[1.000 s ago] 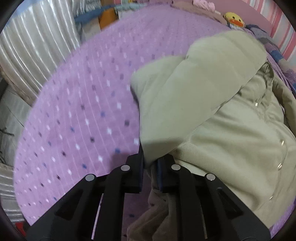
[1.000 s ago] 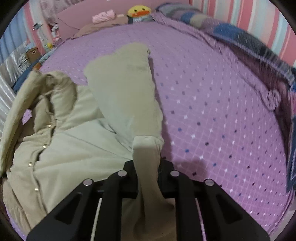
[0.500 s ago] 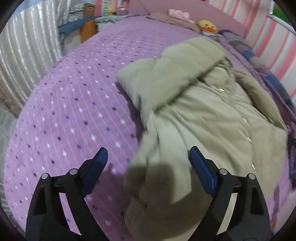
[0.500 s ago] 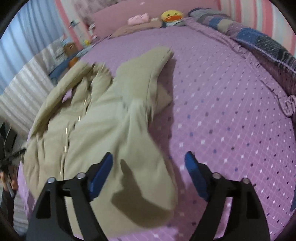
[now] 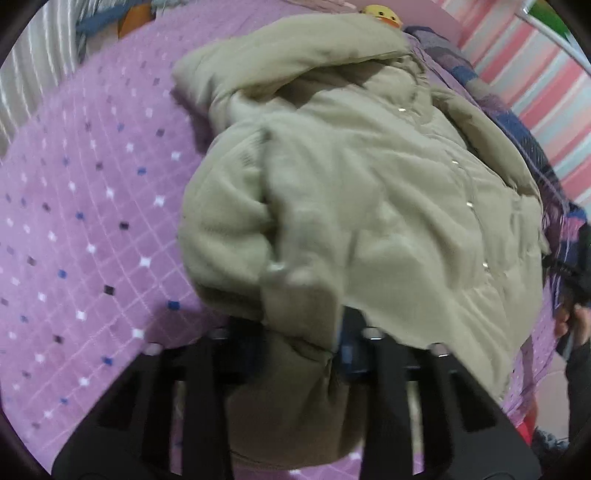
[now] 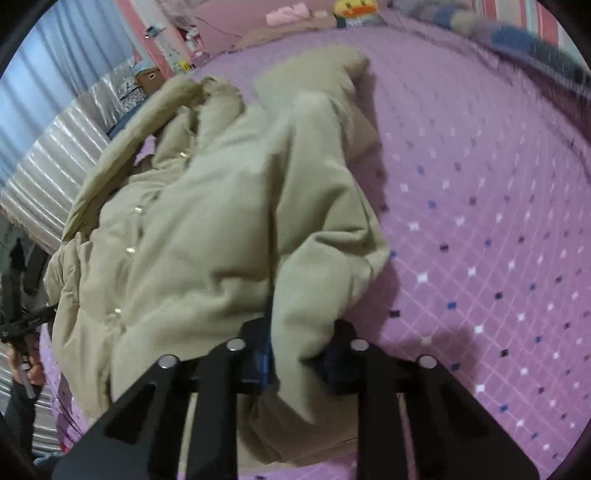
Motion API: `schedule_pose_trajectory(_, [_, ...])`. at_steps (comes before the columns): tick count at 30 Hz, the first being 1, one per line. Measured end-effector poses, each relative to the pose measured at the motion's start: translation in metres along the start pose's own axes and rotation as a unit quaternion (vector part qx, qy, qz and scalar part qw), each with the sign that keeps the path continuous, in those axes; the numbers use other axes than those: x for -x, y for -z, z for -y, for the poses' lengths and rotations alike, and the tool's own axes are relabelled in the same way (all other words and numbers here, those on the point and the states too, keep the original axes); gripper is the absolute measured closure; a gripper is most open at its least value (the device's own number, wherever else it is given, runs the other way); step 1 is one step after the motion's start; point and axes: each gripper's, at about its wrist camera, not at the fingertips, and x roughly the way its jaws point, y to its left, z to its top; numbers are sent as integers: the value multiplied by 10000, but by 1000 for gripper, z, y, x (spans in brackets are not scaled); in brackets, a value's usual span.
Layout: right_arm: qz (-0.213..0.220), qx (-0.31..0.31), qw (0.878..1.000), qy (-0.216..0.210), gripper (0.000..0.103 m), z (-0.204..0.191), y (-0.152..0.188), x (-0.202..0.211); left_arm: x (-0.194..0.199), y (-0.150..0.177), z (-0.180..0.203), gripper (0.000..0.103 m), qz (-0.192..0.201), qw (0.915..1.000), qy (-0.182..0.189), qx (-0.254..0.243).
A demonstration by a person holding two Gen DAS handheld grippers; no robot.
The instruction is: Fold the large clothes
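**Both grippers clamped on the coat's near hem**

I see the beige padded coat (image 5: 369, 192) lying lengthwise on the purple dotted bedspread (image 5: 92, 229), its long axis running away from me: hem at my end, collar and hood end toward the headboard, where a yellow plush duck (image 6: 351, 9) sits. The line of metal snaps (image 6: 129, 251) follows that same axis up the front.

My left gripper (image 5: 301, 339) comes in low at the near edge of the coat, fingers pointing forward along the bed, and they are closed on a thick fold of the hem fabric, which bulges up between and over them. My right gripper (image 6: 299, 354) sits at the same end in the same forward pose, jaws likewise pinched on a bunched fold of beige fabric.

The coat looks puffy and rumpled, with a sleeve (image 6: 325, 110) laid along its right side and the fabric near both grippers gathered into heavy creases. The near edge is motion-blurred. A striped blanket (image 5: 517, 129) lies along the far side of the bed.
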Motion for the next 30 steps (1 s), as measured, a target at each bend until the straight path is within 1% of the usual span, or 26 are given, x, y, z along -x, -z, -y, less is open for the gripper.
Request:
schedule_pose_trajectory(1, [69,61,9999,43,86,-6,-1,10,3,-4,7,84,33,10000,-2,-30])
schedule_pose_trajectory(3, [292,93,9994,174,88,-16,-2,42,35,-6,12,89,246,9996,115,-19])
schedule_pose_trajectory(4, [378,21,9991,189,88,-17,-3,57,59,-6,14,90,403,9990,194,14])
schedule_pose_trajectory(5, [495,-143,9986,144,88,-18,-4,80,73,-5,13,92,486,9986,211,47])
schedule_pose_trajectory(6, [557,-228,9981,129,88,-18,-5,92,89,-5,14,93,547,9982,214,125])
schedule_pose_trajectory(8, [665,-407,9968,161,89,-20,-5,116,107,-7,13,94,537,9978,194,351])
schedule_pose_trajectory(11, [761,-664,9948,130,89,-19,-12,138,129,-7,0,94,573,9960,371,581])
schedule_pose_trajectory(12, [778,-738,9940,220,88,-13,-15,140,130,-8,-8,93,567,9962,244,614])
schedule_pose_trajectory(13, [706,-798,9933,455,88,-5,-21,134,126,-8,-14,92,544,9966,67,610])
schedule_pose_trajectory(14, [521,-810,9932,648,88,3,-26,121,113,-10,-25,91,439,9970,-200,600])
schedule_pose_trajectory(15, [382,-905,9926,720,88,12,-27,106,100,-9,-35,91,303,9968,-267,683])
schedule_pose_trajectory(16, [270,-994,9921,718,88,18,-27,92,84,-6,-43,89,140,9964,-212,813])
schedule_pose_trajectory(17, [-23,-1030,9914,805,88,28,-24,65,65,-1,-51,89,-43,9957,-194,906])
schedule_pose_trajectory(19, [-390,-936,9892,1061,86,35,-12,34,33,14,-55,87,-310,9949,-327,897])
schedule_pose_trajectory(20, [-586,-884,9869,1212,85,38,1,17,23,21,-55,83,-375,9946,-421,873])
schedule_pose_trajectory(21, [-645,-847,9860,1287,80,40,8,11,15,28,-56,80,-377,9943,-509,854])
schedule_pose_trajectory(22, [-693,-778,9848,1393,74,44,20,3,12,36,-58,73,-262,9942,-592,856])
schedule_pose_trajectory(23, [-659,-751,9848,1418,71,49,27,2,15,40,-58,66,-139,9939,-626,896])
schedule_pose_trajectory(24, [-602,-746,9862,1351,69,51,29,5,21,42,-57,63,-15,9935,-689,908])
schedule_pose_trajectory(26, [-385,-713,9888,1255,66,53,27,21,35,39,-52,43,224,9915,-1042,748])
schedule_pose_trajectory(27, [-240,-687,9893,1266,64,51,23,30,46,39,-50,37,338,9894,-1251,650])
schedule_pose_trajectory(28, [-50,-655,9901,1239,60,48,17,40,53,33,-43,27,476,9864,-1475,548])
schedule_pose_trajectory(29, [69,-638,9907,1200,58,46,10,45,62,25,-38,22,620,9842,-1597,447])
schedule_pose_trajectory(30, [174,-616,9910,1177,50,43,1,50,67,16,-36,20,685,9840,-1600,372])
